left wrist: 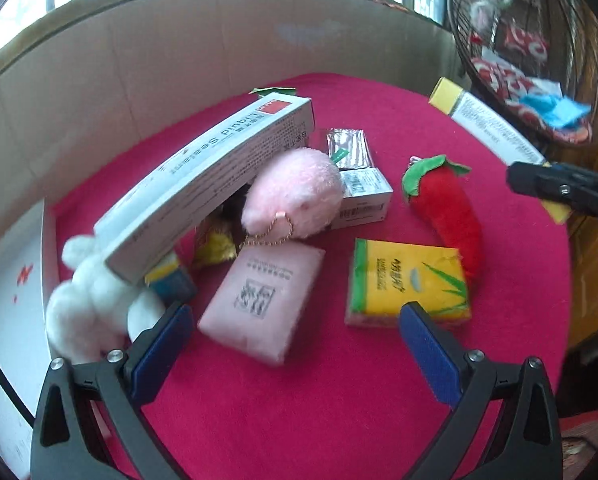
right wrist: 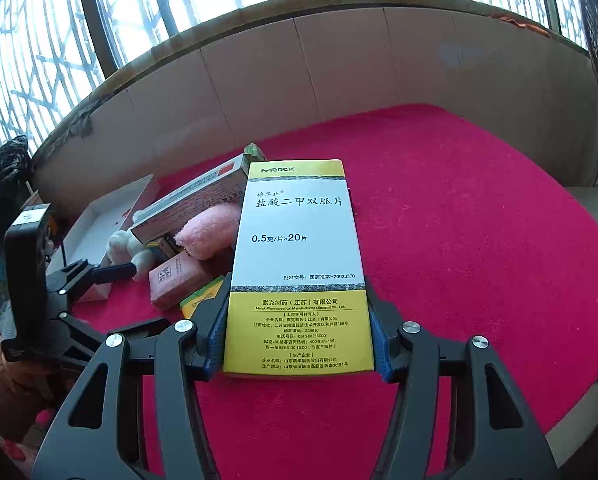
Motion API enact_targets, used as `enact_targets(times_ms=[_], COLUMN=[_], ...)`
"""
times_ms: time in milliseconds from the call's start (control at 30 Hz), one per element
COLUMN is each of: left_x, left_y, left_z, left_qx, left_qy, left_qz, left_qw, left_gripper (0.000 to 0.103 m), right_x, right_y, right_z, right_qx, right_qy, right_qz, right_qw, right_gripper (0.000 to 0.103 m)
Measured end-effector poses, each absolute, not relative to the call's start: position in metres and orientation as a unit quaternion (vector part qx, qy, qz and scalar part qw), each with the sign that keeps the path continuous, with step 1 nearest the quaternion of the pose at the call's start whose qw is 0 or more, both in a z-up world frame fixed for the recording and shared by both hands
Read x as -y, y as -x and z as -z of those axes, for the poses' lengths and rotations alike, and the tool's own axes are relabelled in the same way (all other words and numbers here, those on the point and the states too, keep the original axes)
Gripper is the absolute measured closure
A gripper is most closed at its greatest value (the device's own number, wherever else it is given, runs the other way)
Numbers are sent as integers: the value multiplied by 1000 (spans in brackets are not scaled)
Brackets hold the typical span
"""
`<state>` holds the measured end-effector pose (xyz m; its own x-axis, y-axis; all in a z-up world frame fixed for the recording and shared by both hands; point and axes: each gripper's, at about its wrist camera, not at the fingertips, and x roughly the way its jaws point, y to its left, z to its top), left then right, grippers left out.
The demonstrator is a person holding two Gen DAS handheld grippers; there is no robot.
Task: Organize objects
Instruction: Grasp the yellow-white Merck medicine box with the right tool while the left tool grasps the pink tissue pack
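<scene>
White-and-yellow cardboard medicine box (right wrist: 297,268) is clamped at its yellow end between the right claw (right wrist: 297,344) pads and held off the red cloth-covered bench (right wrist: 479,240), so one item is in hand but not yet placed anywhere. Left claw (left wrist: 295,344) hangs wide open over the pile, gripping nothing. Still loose on the cloth: long white sealant carton (left wrist: 203,184) propped on the heap, pink plush toy (left wrist: 295,192), white plush rabbit (left wrist: 91,304), pink tissue pack (left wrist: 259,300), yellow tissue pack (left wrist: 409,280), red plush chilli (left wrist: 447,208), small white boxes (left wrist: 363,196). Open white cardboard box (right wrist: 99,216) at the left edge could be the destination; unsure. Judgement: early stage, most sorting remains.
</scene>
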<state>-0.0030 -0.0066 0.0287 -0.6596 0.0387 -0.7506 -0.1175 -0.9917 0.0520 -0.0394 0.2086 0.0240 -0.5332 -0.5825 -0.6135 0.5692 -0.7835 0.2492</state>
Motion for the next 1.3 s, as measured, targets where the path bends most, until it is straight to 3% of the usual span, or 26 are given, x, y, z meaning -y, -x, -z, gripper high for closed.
enact_targets(times_ms=[267,367,433,567,800,900,1300], left_x=[39,42,36,21,21,18,0], left_y=[18,26,27,31,42,38,-18], left_z=[-22,-17,-14,-10,-7,-10,-53], left_qx=[-8,-21,-38,-73,-47,-43,-9], left_qy=[431,447,456,462,464,454,353], left_qz=[-898,-886,-879,-872,-878,-885,-934], left_qw=[88,124,138,142,107,97,45], left_gripper=[0,12,27,28,29,53,54], right_x=[-215,-216,-215,-216,-214,-214,-199], right_y=[47,50,50,53,51,47,26], right_z=[-13,-9,-7,-5,-8,-13,-37], right_qx=[28,37,38,41,41,39,12], right_qy=[-362,-368,-369,-374,-372,-360,-313], right_qz=[870,866,865,864,864,868,886], right_qw=[334,337,339,336,338,341,344], right_gripper=[47,47,47,47,47,47,47])
